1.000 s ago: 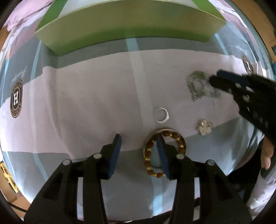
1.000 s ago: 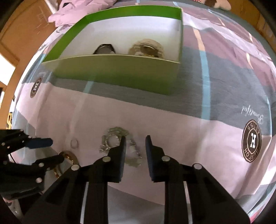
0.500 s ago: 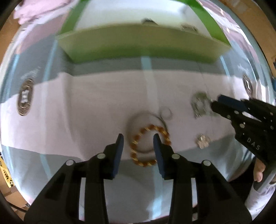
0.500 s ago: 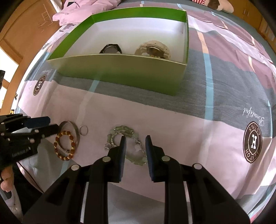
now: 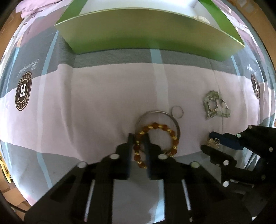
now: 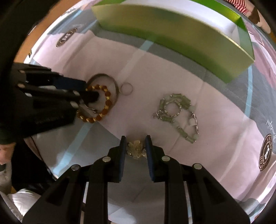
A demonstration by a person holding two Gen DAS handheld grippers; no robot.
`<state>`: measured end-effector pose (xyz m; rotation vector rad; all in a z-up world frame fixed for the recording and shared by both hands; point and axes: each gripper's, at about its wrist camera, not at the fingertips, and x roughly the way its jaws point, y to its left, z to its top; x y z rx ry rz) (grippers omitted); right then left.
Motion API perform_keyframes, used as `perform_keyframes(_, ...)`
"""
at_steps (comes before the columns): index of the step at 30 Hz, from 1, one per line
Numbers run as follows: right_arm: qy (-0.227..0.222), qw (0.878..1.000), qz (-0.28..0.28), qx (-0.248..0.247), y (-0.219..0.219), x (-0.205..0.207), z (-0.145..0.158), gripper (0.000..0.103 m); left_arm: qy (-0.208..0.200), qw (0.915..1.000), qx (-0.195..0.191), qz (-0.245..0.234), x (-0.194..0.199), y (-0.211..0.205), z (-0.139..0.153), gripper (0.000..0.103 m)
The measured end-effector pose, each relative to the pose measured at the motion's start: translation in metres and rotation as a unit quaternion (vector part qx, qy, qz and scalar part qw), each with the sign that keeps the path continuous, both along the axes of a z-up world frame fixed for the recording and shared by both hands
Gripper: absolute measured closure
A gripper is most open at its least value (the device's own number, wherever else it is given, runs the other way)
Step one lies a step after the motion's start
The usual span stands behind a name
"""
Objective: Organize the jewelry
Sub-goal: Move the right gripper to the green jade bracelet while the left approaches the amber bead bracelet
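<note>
Pick-up step: left gripper [image 5: 138, 136], jaws just closing, pinches amber bead bracelet [image 5: 156, 139] below green box [image 5: 146, 29]. Right gripper [image 6: 134, 139] brackets gold brooch [image 6: 135, 149], contact unclear. Next: lift into box.

bedspread [image 5: 103, 106]: pink, grey, blue stripes | wood floor [image 6: 44, 22] beyond

Setting was a home bedroom. Work surface was a bed covered by a printed sheet [image 5: 107, 96] in pink, grey and pale blue bands with round brown emblem badges [image 5: 23, 91] and script lettering. Crumpled pink bedding [image 5: 34, 10] lay at the far edge. Wooden furniture or flooring [image 6: 57, 15] showed beyond the bed. A green cardboard box [image 6: 189, 37] sat on the sheet.
</note>
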<state>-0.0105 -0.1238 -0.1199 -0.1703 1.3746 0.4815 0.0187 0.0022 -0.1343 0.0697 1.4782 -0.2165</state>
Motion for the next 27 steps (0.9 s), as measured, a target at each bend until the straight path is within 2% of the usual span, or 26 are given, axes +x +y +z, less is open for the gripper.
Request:
perform_keyframes(1, 0.000, 1.000, -0.004, 0.005, -0.001, 0.001, 0.001, 0.083, 0.002, 1.0000, -0.004, 0.004, 0.013, -0.001, 0.007, 0.093)
perform_keyframes(3, -0.011, 1.000, -0.022, 0.008, -0.007, 0.005, 0.005, 0.083, -0.002, 0.9998, -0.015, 0.011, 0.015, 0.006, 0.010, 0.093)
perform_keyframes(8, -0.030, 0.997, -0.065, 0.025, -0.025, 0.013, 0.016, 0.083, -0.039, 0.9988, -0.028, 0.009, 0.014, 0.014, 0.032, 0.093)
perform_keyframes(12, -0.035, 0.996, -0.077, 0.019, -0.031, 0.015, 0.017, 0.083, -0.035, 0.9992, -0.016, 0.005, 0.013, 0.007, 0.028, 0.093)
perform_keyframes(15, -0.043, 0.995, -0.094, 0.015, -0.037, 0.022, 0.015, 0.083, -0.031, 0.9995, -0.010, -0.001, 0.010, -0.003, 0.023, 0.087)
perform_keyframes(17, -0.046, 0.994, -0.103, 0.011, -0.046, 0.024, 0.016, 0.083, -0.024, 0.9997, -0.004, -0.006, 0.008, -0.010, 0.018, 0.079)
perform_keyframes(19, -0.039, 0.994, -0.104, 0.016, -0.050, 0.025, 0.015, 0.083, -0.015, 0.9998, 0.001, -0.012, 0.009, -0.016, 0.012, 0.079)
perform_keyframes(22, -0.033, 0.995, -0.092, 0.014, -0.048, 0.023, 0.013, 0.083, -0.011, 0.9998, 0.010, -0.010, 0.010, -0.017, 0.010, 0.094)
perform_keyframes(27, -0.028, 0.996, -0.080, 0.005, -0.044, 0.020, 0.010, 0.083, -0.028, 0.9994, -0.020, 0.003, 0.014, -0.011, 0.026, 0.095)
